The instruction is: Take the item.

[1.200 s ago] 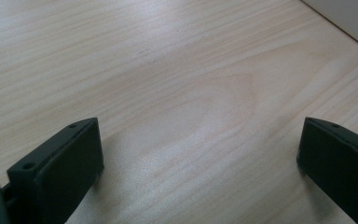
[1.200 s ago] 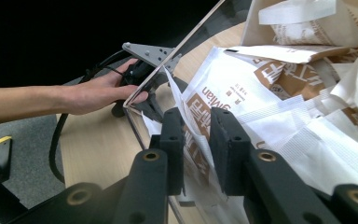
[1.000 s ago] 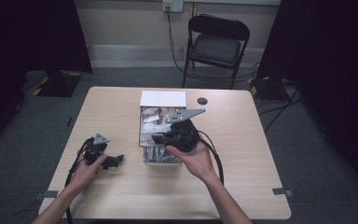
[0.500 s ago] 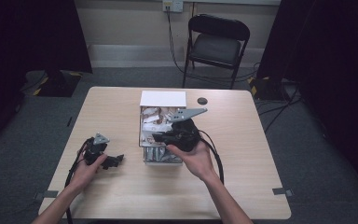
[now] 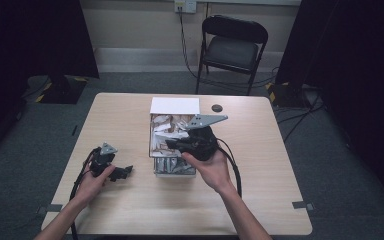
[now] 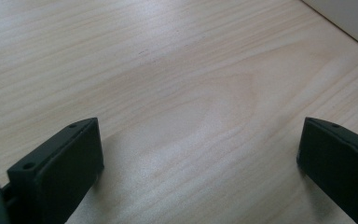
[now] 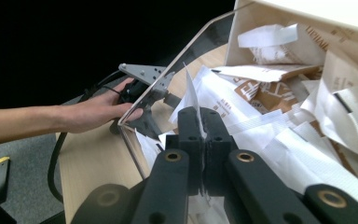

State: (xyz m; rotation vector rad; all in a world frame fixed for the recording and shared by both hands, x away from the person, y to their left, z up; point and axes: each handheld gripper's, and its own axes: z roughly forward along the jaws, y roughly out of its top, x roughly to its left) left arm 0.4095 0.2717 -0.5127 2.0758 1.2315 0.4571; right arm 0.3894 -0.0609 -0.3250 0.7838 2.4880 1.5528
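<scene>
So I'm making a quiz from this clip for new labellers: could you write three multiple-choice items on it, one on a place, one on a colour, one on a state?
1. Where is the right tool?
A. over the box of paper packets
B. on the chair
C. at the table's left edge

2. What colour is the small round thing on the table beyond the box?
A. white
B. black
C. yellow

3. How does the left tool stand?
A. shut on a packet
B. shut on nothing
C. open above bare wood

A: the high view shows it over the packets.
B: it is a dark disc on pale wood.
C: its jaws stand wide apart, with only the table between them.
</scene>
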